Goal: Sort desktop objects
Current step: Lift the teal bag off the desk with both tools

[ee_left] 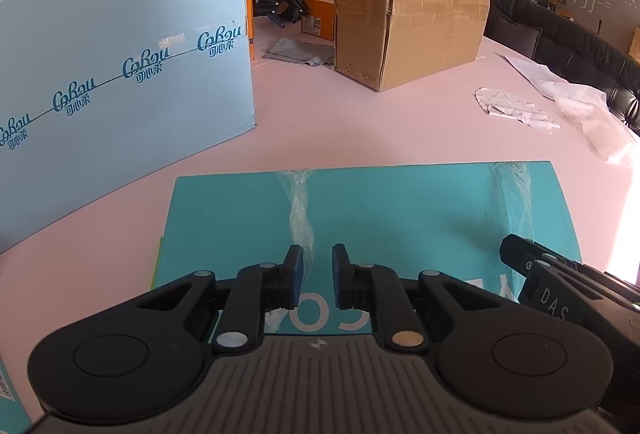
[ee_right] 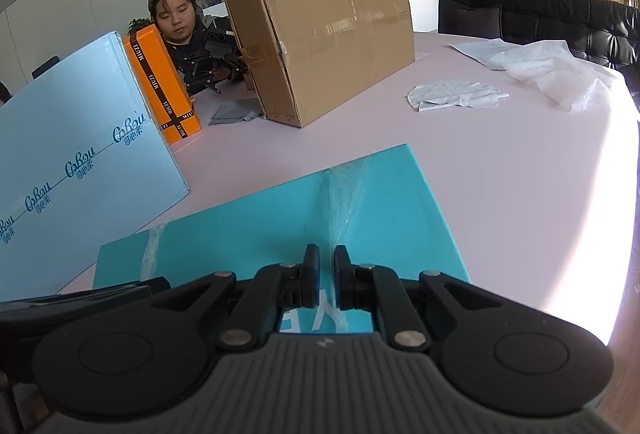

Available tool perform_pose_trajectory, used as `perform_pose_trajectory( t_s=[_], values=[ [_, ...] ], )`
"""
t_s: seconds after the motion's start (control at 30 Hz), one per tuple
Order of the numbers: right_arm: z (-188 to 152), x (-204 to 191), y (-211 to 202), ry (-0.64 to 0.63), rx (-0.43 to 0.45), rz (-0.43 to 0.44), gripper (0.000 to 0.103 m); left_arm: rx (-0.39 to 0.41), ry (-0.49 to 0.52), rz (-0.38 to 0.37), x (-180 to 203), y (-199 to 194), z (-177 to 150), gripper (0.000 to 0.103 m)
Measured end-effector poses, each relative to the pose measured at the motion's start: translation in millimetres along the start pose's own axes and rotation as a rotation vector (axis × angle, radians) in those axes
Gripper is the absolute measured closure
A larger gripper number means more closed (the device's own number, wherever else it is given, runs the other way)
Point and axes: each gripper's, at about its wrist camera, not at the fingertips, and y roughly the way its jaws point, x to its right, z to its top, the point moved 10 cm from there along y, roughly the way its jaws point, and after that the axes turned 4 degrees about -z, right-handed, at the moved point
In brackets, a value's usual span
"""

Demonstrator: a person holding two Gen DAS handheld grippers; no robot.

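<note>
A flat teal box (ee_left: 400, 205) with white letters and strips of clear tape lies on the pink table; it also shows in the right wrist view (ee_right: 280, 234). My left gripper (ee_left: 317, 274) hovers over its near half, jaws a little apart and empty. My right gripper (ee_right: 327, 278) is over the same box further right, jaws almost closed around a thin strip of clear tape; whether it grips the strip is unclear. The right gripper's body (ee_left: 568, 282) shows at the right edge of the left wrist view.
A big light-blue box (ee_left: 120, 73) stands at the left, an orange box (ee_right: 164, 81) behind it. A brown carton (ee_left: 408, 5) with a blue strap stands at the back. Crumpled white paper (ee_left: 516, 109) and plastic wrap (ee_right: 552, 69) lie right. A person sits behind.
</note>
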Motion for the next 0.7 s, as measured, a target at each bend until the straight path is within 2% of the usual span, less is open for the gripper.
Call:
perform_pose_trajectory(
  t_s=[0.7],
  values=[
    [-3.1,-24.6,-25.9,-0.031,0.016,0.089,0.089,0.052,-0.075,0.070,-21.2,-45.3,-3.7,0.092]
  ],
)
